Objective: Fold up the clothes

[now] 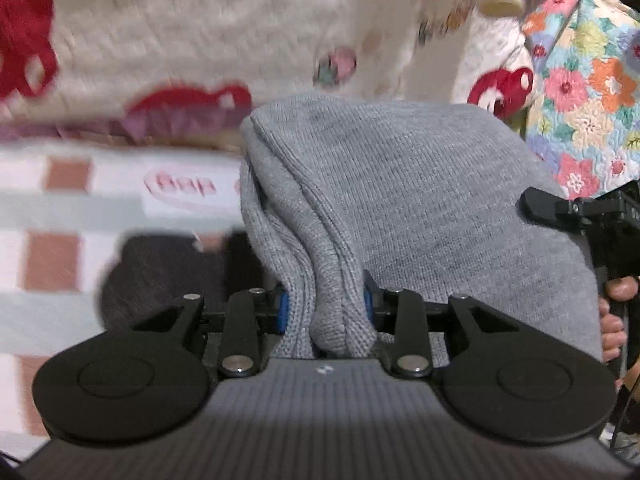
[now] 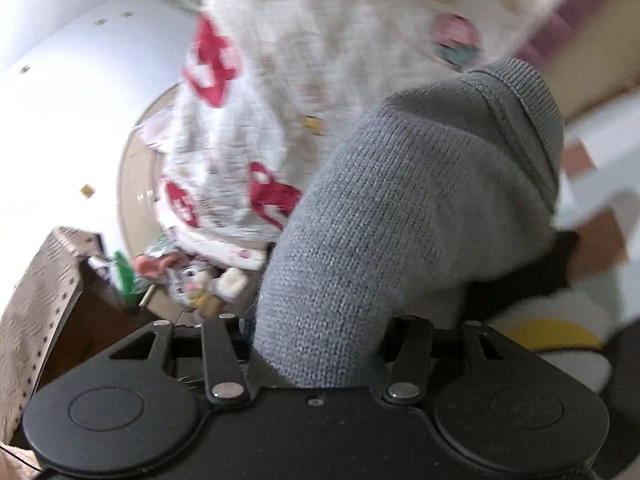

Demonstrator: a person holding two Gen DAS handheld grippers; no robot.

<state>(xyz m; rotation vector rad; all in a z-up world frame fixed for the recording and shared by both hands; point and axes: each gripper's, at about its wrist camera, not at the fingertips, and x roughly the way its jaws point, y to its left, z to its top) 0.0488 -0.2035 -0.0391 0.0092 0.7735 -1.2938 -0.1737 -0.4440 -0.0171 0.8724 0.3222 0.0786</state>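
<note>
Grey knit garment fills the near field in both wrist views, bunched thick right at the tool mounts.

Left tool: jaws closed on a gathered ridge of the grey knit; blue pads visible either side of the fabric, pressing it. Several layers are pinched together there, and the cloth rises ahead of the tool as a doubled hump.

Right tool: jaws wider apart, a fat roll of the same grey knit packed between them. Fingertips are hidden under the cloth, but the fabric fills the gap and runs up and away from the tool, so I read it as gripped. A ribbed hem or cuff shows at the far top of that roll.

In the left view, the right tool sits off to the right edge with the person's hand on its handle, level with the garment's far side.

Garment position: held between both tools, apparently lifted off the checked blanket that lies ahead and left of the left tool. A cream fleece with red motifs hangs beyond it. Background is motion-blurred.

Progress, as judged: early to middle. The knit is doubled over but lumpy, not flat, with no tidy rectangle formed. Left to do: lay it down, smooth it, complete the folds. Whether other clothes wait, I cannot tell.
</note>
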